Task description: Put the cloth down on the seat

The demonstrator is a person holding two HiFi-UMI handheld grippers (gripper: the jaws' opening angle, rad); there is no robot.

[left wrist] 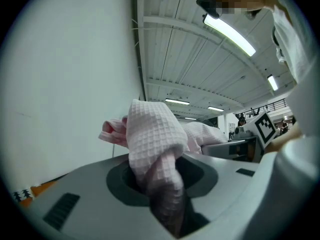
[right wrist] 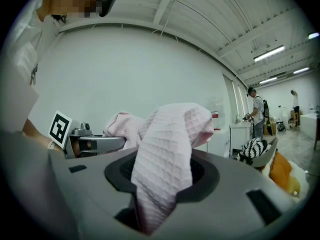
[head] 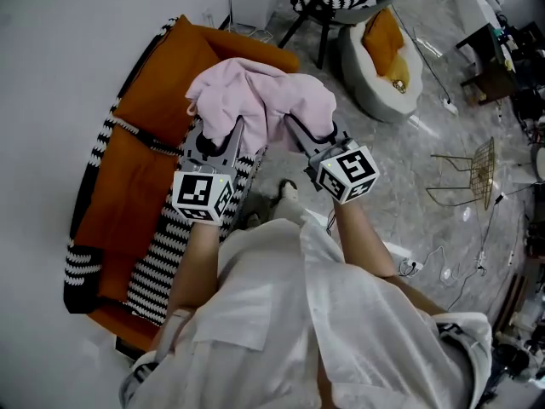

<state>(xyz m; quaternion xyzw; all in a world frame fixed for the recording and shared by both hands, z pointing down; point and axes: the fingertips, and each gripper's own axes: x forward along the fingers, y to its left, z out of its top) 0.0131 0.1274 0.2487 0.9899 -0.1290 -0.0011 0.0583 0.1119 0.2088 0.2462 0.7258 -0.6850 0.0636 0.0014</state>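
Note:
A pink waffle-weave cloth [head: 260, 100] hangs bunched between my two grippers, held up over the orange seat [head: 149, 156]. My left gripper [head: 223, 135] is shut on the cloth's left part, and the cloth [left wrist: 152, 149] runs down between its jaws in the left gripper view. My right gripper [head: 294, 129] is shut on the right part; the cloth [right wrist: 167, 159] fills its jaws in the right gripper view. Both grippers point upward, toward wall and ceiling. The cloth hides the fingertips.
The orange sofa has a black-and-white striped throw [head: 166, 254] along its front edge. Beyond stand a dark chair [head: 328, 7], a round white pet bed with an orange cushion [head: 383, 54] and a wire stool [head: 477, 173]. Cables lie on the marble floor. A person stands far off [right wrist: 257, 111].

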